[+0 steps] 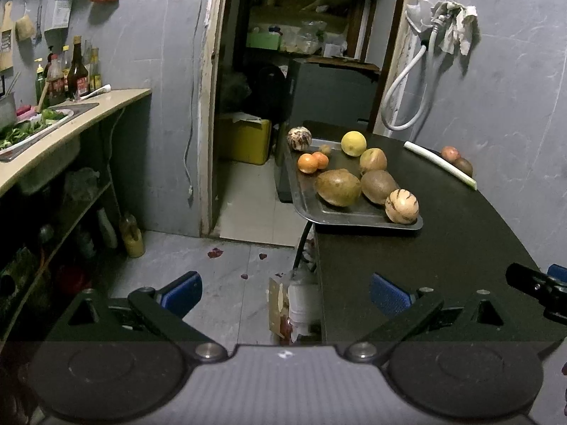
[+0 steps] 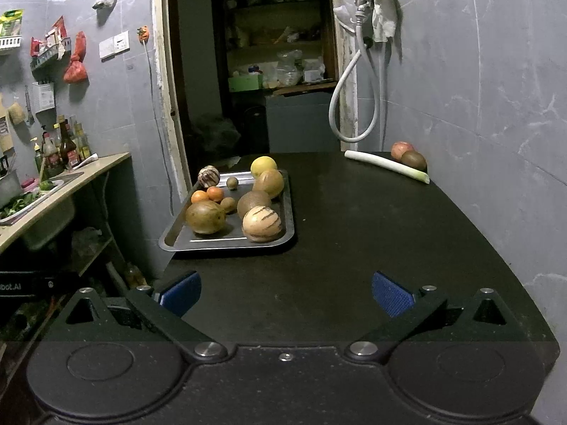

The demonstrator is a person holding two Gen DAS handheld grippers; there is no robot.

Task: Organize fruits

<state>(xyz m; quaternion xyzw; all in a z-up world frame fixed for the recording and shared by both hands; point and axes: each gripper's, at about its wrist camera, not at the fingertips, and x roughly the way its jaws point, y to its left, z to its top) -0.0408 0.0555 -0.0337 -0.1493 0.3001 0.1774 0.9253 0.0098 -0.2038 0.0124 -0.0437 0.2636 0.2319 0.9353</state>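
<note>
Here both grippers are released, jaws spread wide with nothing between the blue pads. The left gripper (image 1: 285, 292) sits at the bottom of its view, its left pad over the floor and its right pad (image 1: 389, 294) over the near edge of the black table (image 1: 443, 265). The right gripper (image 2: 286, 292) fills the bottom of its view, hovering over the table's near part, well apart from the fruit.

The tray (image 2: 226, 244) lies left of center in the right wrist view, at the table's left edge, one corner overhanging it. On it, nearest the camera, a striped melon (image 2: 262, 224) sits at the right beside a brown-green mango (image 2: 205, 216) at the left. Behind them are a brown fruit (image 2: 253, 202), a small kiwi (image 2: 229, 204), two oranges (image 2: 207, 194) touching each other, a pale yellow-brown fruit (image 2: 268, 182), and a yellow citrus (image 2: 263, 165) at the far end. A second striped melon (image 2: 208, 176) sits at the tray's far left corner; whether it is inside the rim or just off it I cannot tell.

In the upper right, a leek (image 2: 386, 170) lies slantwise on the table near the wall, with a red apple (image 2: 401, 149) and a brown kiwi (image 2: 414, 160) touching just behind it. A counter (image 2: 71, 177) with bottles fills the left of the frame.
</note>
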